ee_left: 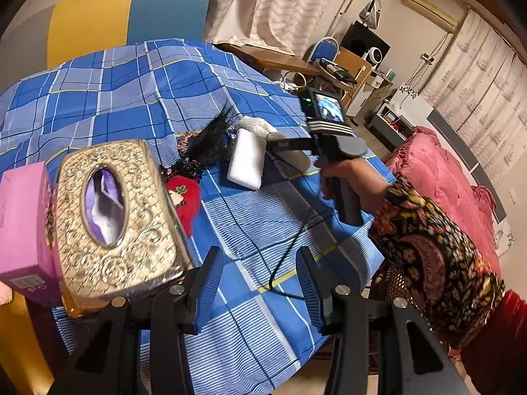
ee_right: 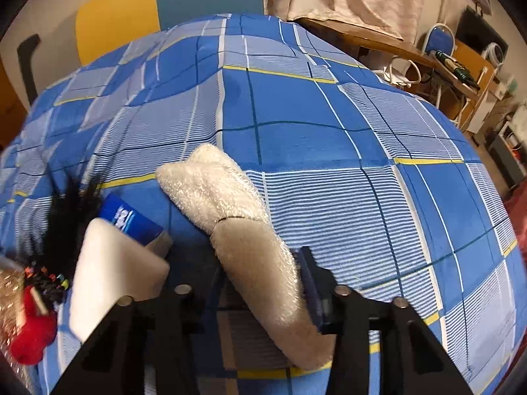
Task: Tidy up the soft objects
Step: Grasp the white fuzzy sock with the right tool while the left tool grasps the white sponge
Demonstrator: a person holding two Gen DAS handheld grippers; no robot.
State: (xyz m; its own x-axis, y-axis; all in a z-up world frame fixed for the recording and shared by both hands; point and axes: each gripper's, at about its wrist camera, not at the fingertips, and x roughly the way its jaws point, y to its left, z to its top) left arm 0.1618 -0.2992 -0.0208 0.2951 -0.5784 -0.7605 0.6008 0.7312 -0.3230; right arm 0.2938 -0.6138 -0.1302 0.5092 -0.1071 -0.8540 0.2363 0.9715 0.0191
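Note:
A cream fluffy sock lies on the blue checked cloth. My right gripper is shut on its near end; the right pad presses its edge and the sock hides the left pad. In the left wrist view a hand holds that gripper over the sock. Beside it lie a white foam block, a black feathery tuft and a red plush piece. My left gripper hangs open over bare cloth, with nothing between its fingers.
A gold embossed tissue box and a pink carton stand at the near left. A blue packet lies behind the foam block. A black cable trails across the cloth. A pink bed is on the right.

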